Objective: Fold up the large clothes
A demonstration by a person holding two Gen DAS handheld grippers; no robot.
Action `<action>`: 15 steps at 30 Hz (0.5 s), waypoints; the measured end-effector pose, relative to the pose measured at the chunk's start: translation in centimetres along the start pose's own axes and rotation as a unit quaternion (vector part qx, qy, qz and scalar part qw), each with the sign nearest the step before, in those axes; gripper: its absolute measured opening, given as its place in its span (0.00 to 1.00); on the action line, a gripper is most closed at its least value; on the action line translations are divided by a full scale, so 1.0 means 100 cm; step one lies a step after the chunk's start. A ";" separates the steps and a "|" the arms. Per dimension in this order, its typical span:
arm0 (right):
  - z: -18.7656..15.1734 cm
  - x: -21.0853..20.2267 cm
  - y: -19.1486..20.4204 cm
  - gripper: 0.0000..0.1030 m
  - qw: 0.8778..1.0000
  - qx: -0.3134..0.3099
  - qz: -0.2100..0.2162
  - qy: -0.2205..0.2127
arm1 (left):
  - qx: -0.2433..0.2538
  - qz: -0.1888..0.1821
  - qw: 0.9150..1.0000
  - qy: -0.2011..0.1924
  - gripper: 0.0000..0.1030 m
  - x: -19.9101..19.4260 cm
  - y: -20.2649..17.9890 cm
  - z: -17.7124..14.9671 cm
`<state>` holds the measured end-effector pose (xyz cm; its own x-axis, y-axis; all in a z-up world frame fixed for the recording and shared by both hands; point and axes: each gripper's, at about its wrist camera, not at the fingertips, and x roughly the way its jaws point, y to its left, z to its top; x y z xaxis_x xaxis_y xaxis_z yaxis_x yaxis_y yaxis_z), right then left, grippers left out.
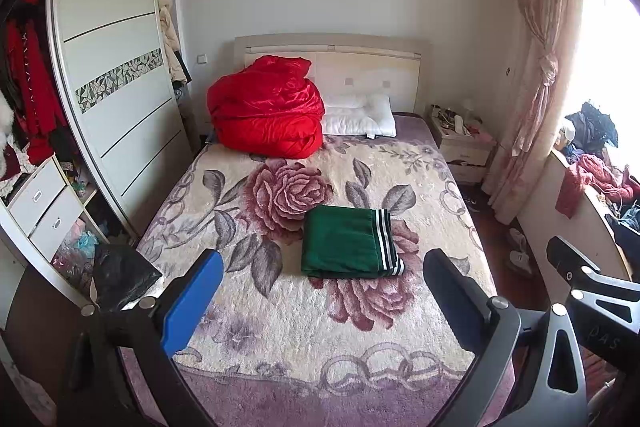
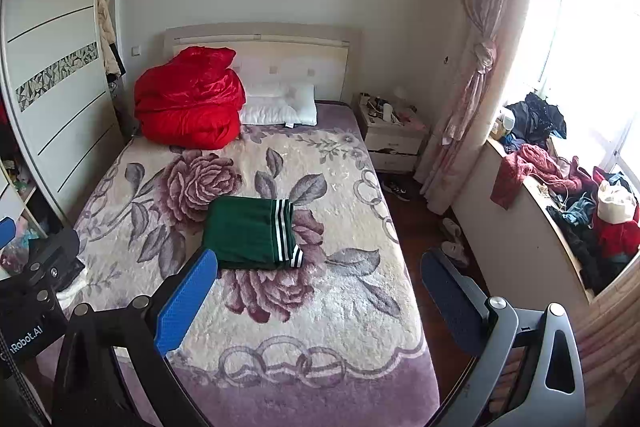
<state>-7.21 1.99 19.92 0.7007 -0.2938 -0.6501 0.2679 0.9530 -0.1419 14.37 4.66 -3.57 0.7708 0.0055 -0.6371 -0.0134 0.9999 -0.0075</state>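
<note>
Left wrist view sets the folded dark-green garment with white-striped edge (image 1: 349, 243) ahead of the left gripper (image 1: 320, 307), between its spread, empty fingers, its striped edge running away toward the red quilt bundle (image 1: 266, 109). Right wrist view puts that garment left of centre, nearer the right gripper's (image 2: 320, 303) blue finger; those fingers also stand apart, empty. Only this view shows the clothes heap on the window ledge (image 2: 560, 195).

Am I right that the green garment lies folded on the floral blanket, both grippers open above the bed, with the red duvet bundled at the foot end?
Not quite. The red duvet is bundled at the head end, against the headboard beside the white pillow, as the left wrist view shows. The green garment does lie folded on the floral blanket, with the left gripper and right gripper open.
</note>
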 end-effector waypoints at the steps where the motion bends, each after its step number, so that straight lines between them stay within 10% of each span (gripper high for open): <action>1: 0.000 0.000 -0.001 1.00 1.000 0.001 0.001 0.000 | 0.002 0.001 1.000 -0.001 0.99 -0.001 -0.001 -0.001; 15: -0.008 -0.008 -0.001 1.00 1.000 0.008 0.002 -0.001 | 0.004 -0.002 1.000 -0.008 0.99 -0.012 -0.006 0.000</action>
<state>-8.34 2.16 19.92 0.7029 -0.2899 -0.6496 0.2760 0.9528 -0.1266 13.43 4.09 -2.80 0.7803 0.0010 -0.6254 -0.0046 1.0000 -0.0041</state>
